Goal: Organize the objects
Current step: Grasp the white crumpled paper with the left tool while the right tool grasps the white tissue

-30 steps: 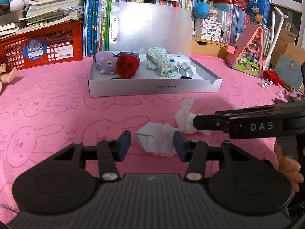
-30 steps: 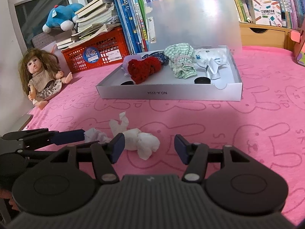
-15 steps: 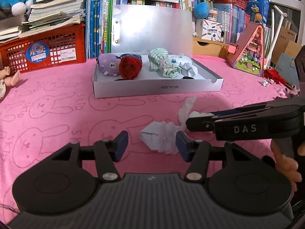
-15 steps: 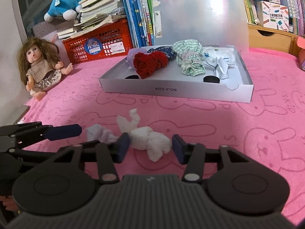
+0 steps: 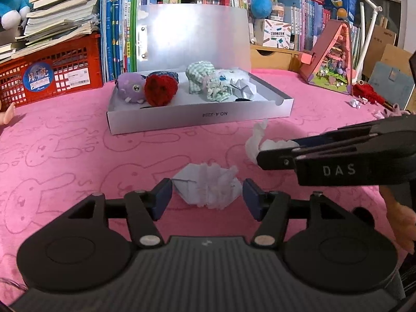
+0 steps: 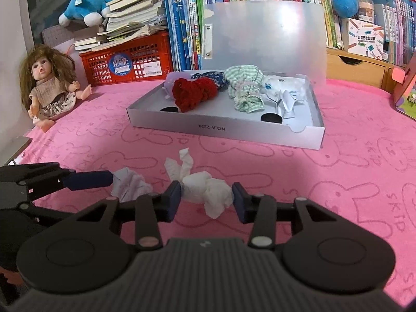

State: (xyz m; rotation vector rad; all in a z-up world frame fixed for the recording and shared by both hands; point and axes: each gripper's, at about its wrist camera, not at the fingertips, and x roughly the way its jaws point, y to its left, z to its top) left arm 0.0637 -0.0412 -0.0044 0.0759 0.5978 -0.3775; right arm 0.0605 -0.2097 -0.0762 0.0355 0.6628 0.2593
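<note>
The crumpled white paper wad (image 5: 208, 189) lies on the pink rabbit-print cloth (image 5: 78, 156) between the left gripper (image 5: 208, 197), whose jaws are opening and clear of it. The right gripper (image 6: 206, 199) is pinched on the twisted white tissue (image 6: 205, 187). A loose tail could tear or slip free short of the shallow grey cardboard tray (image 6: 223, 130).

We see two crumpled white paper wads: a flatter wad (image 5: 208, 191) and a twisted wad (image 6: 205, 189) side by side, before an open white box (image 5: 200, 115) holding soft toys.

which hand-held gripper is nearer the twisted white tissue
Right. The right hand-held gripper has the twisted tissue between its fingers; the left hand-held gripper is beside it, jaws opening around the other crumpled tissue.
</note>
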